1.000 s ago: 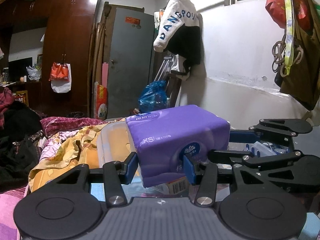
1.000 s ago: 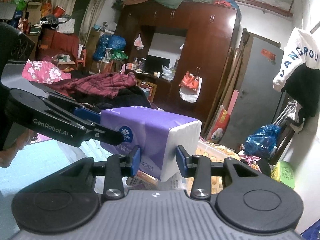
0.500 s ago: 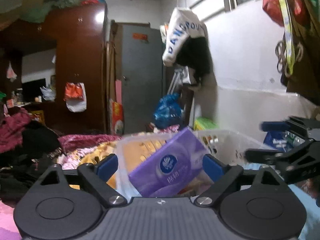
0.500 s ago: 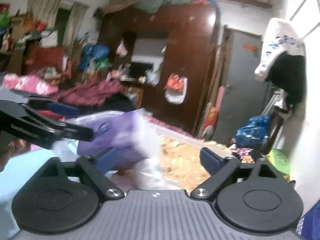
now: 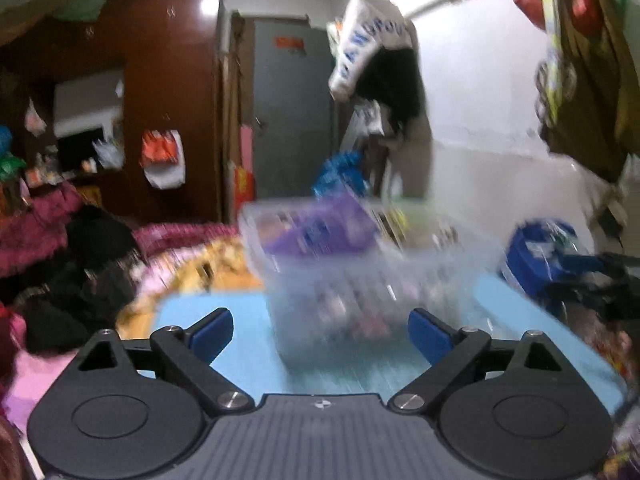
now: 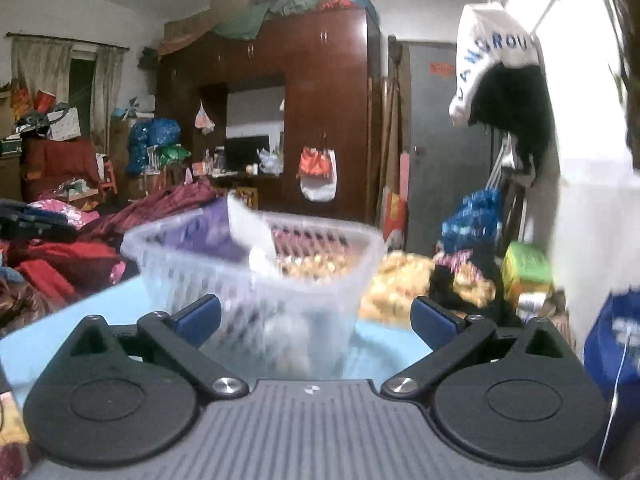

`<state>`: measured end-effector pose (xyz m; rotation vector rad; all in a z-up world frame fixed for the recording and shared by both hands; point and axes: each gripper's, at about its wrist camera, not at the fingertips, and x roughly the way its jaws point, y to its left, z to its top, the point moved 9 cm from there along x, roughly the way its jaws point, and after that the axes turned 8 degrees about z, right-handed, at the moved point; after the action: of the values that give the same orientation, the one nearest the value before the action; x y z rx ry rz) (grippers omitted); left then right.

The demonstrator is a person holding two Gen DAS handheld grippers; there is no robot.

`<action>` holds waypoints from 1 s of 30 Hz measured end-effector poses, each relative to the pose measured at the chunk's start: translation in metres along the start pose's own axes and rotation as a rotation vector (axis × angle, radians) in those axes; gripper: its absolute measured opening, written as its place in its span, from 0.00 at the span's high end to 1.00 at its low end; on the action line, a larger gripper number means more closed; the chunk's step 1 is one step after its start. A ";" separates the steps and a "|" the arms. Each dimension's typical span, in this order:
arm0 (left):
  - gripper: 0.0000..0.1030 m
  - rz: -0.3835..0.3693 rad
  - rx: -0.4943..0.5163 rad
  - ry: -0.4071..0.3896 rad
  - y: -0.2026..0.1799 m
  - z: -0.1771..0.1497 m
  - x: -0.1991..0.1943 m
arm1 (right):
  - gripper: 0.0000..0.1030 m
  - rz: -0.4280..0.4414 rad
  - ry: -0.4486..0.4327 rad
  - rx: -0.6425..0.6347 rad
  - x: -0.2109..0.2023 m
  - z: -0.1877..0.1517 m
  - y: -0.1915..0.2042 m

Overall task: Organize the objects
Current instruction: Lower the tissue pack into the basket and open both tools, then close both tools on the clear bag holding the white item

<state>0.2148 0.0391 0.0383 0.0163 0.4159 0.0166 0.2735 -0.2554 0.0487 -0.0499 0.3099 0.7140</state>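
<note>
Left gripper held level, pointing forward; its two blue-padded fingers are spread wide apart with nothing between them; right gripper likewise level and forward, its blue pads spread wide and empty; in the left view a dark blurred gripper shape sits at far right.

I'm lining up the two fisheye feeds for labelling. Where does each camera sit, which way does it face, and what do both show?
Left wrist: on the left gripper, facing the clear basket on the blue table, white wall to the right; its open fingers show, and the right gripper at the right edge.
Right wrist: on the right gripper, facing that basket and the wardrobe; its open fingers show.
Shared: basket, purple tissue pack, wardrobe, grey door.
</note>
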 end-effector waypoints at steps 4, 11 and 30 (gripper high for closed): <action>0.07 -0.064 -0.004 0.109 -0.019 -0.045 0.023 | 0.00 0.011 0.136 0.106 0.026 -0.034 -0.018; 0.08 -0.100 -0.005 0.202 -0.045 -0.082 0.055 | 0.05 0.015 0.246 0.130 0.054 -0.063 -0.027; 0.52 -0.037 0.112 0.099 -0.073 -0.090 0.053 | 0.64 0.148 0.318 0.043 0.050 -0.091 0.000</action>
<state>0.2277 -0.0322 -0.0671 0.1184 0.5153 -0.0420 0.2852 -0.2366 -0.0527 -0.1010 0.6381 0.8470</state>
